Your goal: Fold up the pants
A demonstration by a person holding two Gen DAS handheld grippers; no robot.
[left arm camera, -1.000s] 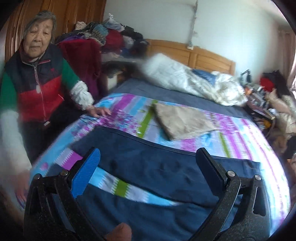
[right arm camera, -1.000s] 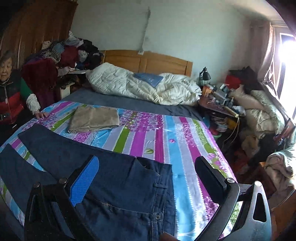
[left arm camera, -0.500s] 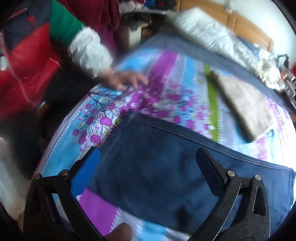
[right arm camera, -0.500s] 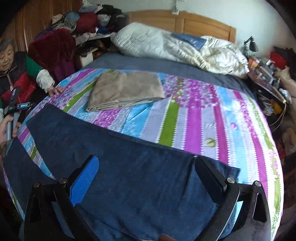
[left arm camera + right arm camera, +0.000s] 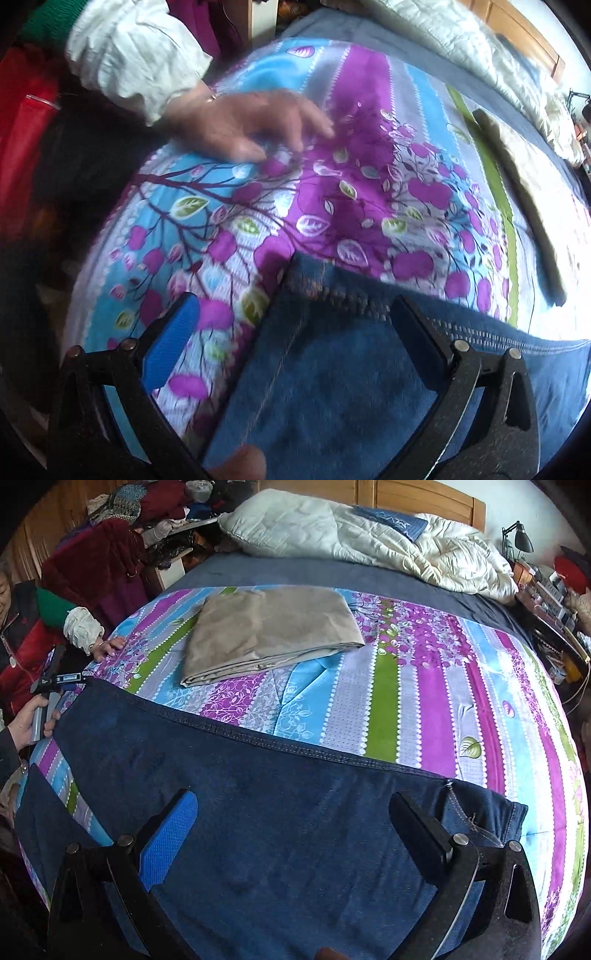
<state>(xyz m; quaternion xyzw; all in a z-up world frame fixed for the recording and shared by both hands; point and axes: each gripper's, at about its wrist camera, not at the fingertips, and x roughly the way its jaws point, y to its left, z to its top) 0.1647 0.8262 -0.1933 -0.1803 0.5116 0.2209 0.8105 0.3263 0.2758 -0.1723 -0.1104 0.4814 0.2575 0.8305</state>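
Dark blue denim pants [image 5: 258,812] lie flat on the striped floral bedsheet [image 5: 424,686]; left gripper [image 5: 291,332] hovers over the hem corner at twelve o'clock, fingers apart; right gripper [image 5: 291,823] over the waist, fingers apart.

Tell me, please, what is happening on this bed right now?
A person is about to fold dark blue jeans spread flat on a striped floral bedsheet. The left gripper sits open over a leg hem; the right gripper is open near the waistband. A bystander's hand rests on the sheet. Folded beige pants lie beyond.
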